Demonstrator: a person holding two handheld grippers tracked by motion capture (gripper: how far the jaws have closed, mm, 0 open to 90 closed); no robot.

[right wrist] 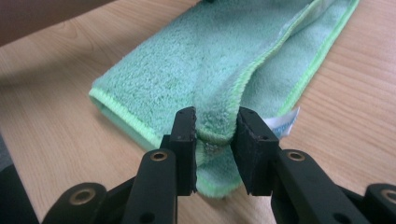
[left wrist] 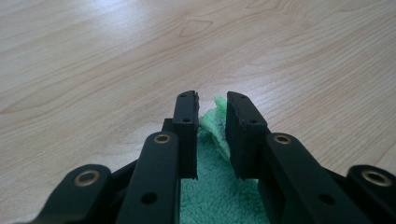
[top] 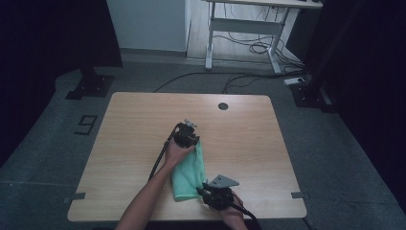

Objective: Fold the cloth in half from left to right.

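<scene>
A green towel (top: 189, 170) lies folded in a long strip near the front of the wooden table (top: 134, 124). My left gripper (top: 191, 143) is at the strip's far end. In the left gripper view its jaws (left wrist: 212, 100) stand narrowly apart with a corner of the towel (left wrist: 215, 186) pinched between them. My right gripper (top: 202, 190) is at the near right corner. In the right gripper view it (right wrist: 217, 116) is shut on a raised fold of the towel (right wrist: 196, 70). A white label (right wrist: 285, 122) sticks out beside its right jaw.
A round cable hole (top: 223, 106) sits near the table's far edge. On the floor beyond stand a white desk frame (top: 249, 28), loose cables (top: 249, 48) and black stand bases (top: 90, 86). A taped figure (top: 86, 124) marks the floor at the left.
</scene>
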